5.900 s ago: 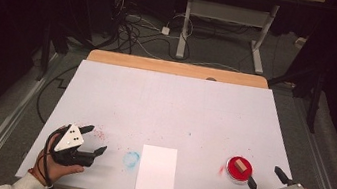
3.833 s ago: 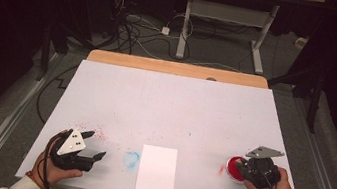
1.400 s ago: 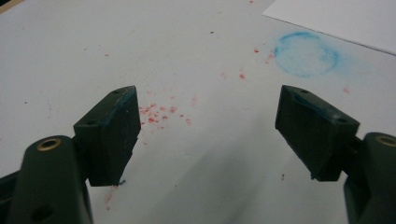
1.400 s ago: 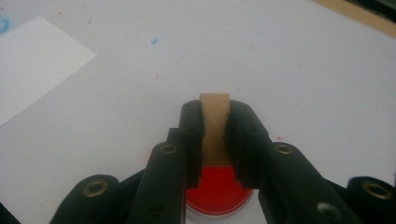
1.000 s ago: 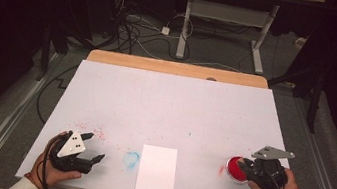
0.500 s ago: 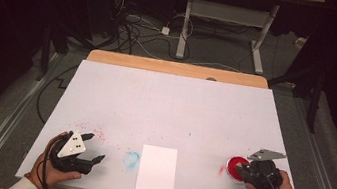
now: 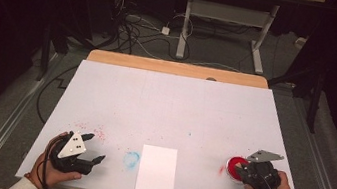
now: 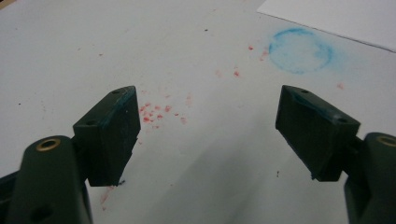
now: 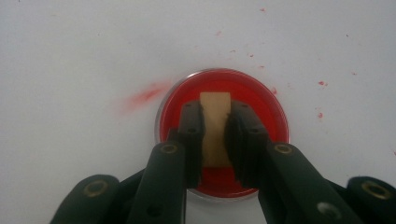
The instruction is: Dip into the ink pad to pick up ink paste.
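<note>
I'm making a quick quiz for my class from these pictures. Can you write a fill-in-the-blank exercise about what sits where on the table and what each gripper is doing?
1. The right gripper is shut on a tan block standing over the round ____ ink pad.
2. The left gripper has its jaws ____, with nothing between them.
3. The ring stain beside the white paper sheet is coloured ____.

Missing words: red; open; blue

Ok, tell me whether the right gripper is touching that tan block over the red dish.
Touching. The right gripper view shows the right gripper with both jaws pressed against the sides of the tan block, above the red dish.
</note>
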`<state>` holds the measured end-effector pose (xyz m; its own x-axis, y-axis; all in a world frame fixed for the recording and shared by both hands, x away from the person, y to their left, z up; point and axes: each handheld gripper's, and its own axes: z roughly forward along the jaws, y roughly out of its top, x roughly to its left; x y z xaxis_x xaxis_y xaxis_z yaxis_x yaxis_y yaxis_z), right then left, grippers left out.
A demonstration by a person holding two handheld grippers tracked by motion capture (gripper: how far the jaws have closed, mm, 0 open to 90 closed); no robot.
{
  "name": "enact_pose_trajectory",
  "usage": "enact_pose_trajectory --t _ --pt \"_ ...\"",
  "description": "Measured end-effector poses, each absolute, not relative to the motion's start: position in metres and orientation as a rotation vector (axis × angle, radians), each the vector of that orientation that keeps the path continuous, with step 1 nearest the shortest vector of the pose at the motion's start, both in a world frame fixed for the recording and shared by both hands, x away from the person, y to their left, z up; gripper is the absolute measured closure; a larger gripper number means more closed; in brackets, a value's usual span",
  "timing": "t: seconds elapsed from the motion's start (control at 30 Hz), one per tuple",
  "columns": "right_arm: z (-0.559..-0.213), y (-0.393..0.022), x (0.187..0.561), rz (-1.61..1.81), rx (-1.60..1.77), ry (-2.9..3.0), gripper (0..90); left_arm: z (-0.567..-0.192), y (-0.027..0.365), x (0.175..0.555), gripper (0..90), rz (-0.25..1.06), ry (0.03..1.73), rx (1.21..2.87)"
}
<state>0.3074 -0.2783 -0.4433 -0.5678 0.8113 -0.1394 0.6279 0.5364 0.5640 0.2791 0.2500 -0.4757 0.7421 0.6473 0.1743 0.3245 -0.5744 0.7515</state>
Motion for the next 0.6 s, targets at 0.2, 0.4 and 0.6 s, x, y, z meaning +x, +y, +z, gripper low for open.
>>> enact_pose_trajectory --t 0.2,0.4,0.6 --pt "-0.4437 -0.2785 0.3071 0.655 1.170 2.392 76.5 -0.4756 0.2504 0.2793 21.3 0.574 0.731 2.208" --pt "-0.4442 -0.2776 0.3067 0.651 1.165 2.383 76.5 -0.4757 0.2503 0.2791 21.3 0.574 0.730 2.211" --pt "-0.4443 -0.2730 0.3053 0.605 1.120 2.386 76.4 -0.4756 0.2501 0.2789 21.3 0.572 0.732 2.209"
